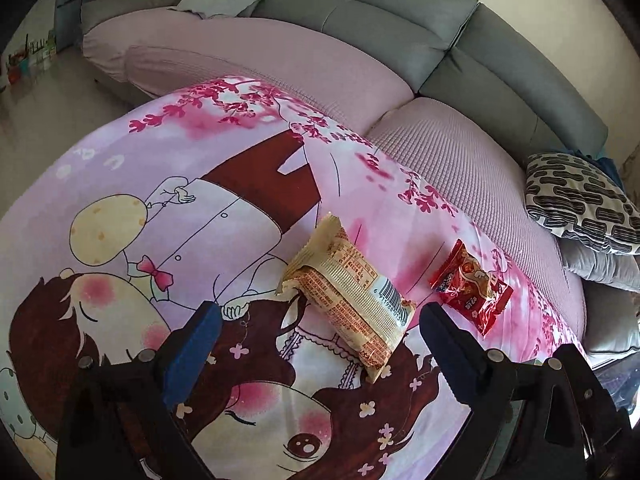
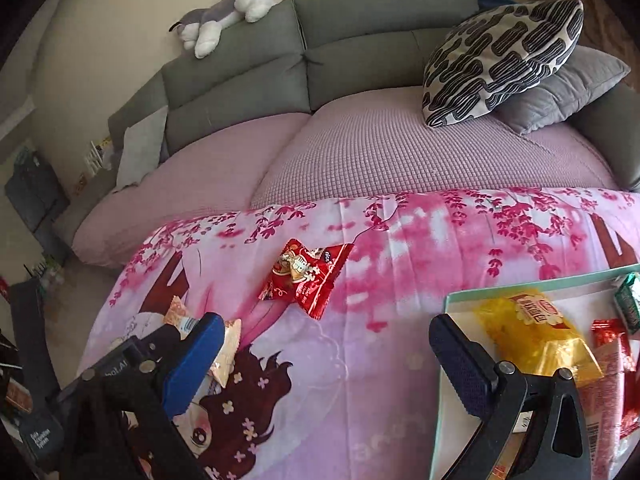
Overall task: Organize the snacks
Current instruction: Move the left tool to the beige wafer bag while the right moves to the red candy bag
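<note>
Blue-padded jaws of our left gripper (image 1: 316,320) are standing wide apart, pressing on nothing. Between them, a little nearer the right-hand pad, we are seeing the cream and orange snack pack (image 1: 349,288) lying flat on the pink cartoon cloth (image 1: 120,208) that covers the counter, its long side running diagonally away from us. Its near end is reaching in between the two pads; neither pad is touching it. The pack is showing a barcode panel whose digits begin with 6 911988, and dense small print that we cannot read. Just beyond the right-hand pad, apart from the pack, the red candy wrapper (image 1: 472,286) is lying on the same cloth; its lettering is too small to read here.

Our right gripper (image 2: 326,334) is also holding its jaws wide apart with nothing between them but cloth. The red candy wrapper (image 2: 306,276) is lying ahead of them, roughly centred in the gap and well clear of both pads; a small dark patch on it seems to read "nice". Behind the right-hand pad, a pale green tray (image 2: 520,286) is holding a yellow packet (image 2: 532,330) with a red label we cannot read, plus red and green packets.
</note>
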A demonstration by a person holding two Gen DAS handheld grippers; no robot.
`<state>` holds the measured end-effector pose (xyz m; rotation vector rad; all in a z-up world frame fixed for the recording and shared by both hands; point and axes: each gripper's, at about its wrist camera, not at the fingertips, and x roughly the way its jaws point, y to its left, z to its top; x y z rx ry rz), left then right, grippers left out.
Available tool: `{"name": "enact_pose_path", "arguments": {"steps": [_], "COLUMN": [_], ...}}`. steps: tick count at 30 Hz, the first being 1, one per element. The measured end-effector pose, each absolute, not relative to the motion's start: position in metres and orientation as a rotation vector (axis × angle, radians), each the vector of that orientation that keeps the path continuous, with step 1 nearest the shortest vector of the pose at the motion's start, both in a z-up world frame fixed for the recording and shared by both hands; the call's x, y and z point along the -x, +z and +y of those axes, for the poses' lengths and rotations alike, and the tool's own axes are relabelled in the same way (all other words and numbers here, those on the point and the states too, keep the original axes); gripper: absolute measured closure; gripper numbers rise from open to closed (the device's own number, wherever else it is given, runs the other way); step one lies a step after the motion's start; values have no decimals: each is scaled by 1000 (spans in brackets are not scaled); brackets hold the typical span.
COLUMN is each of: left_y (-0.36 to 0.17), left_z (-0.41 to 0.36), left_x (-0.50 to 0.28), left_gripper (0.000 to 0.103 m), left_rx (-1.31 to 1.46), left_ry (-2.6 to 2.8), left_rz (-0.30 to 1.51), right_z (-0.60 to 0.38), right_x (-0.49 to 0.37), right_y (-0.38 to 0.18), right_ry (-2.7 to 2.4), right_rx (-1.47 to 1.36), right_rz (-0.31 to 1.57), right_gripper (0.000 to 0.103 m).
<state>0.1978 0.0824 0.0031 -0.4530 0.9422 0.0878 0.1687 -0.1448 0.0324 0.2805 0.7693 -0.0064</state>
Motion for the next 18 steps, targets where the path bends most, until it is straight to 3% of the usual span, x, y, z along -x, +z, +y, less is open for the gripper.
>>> {"name": "enact_pose_path", "arguments": {"steps": [12,18], "left_y": [-18,-22], "left_z": [80,76], "left_x": [-216,-223], "left_gripper": [4,4], "left_rx": [495,496], "left_ry": [79,76], "left_rz": [947,933], "right_z": [-145,-147], "right_x": [-221,-239], "right_y": [0,-15], "right_ry": [-5,6], "right_rx": [-422,-490], "right_rz": [799,809], "right_gripper": [0,8]}}
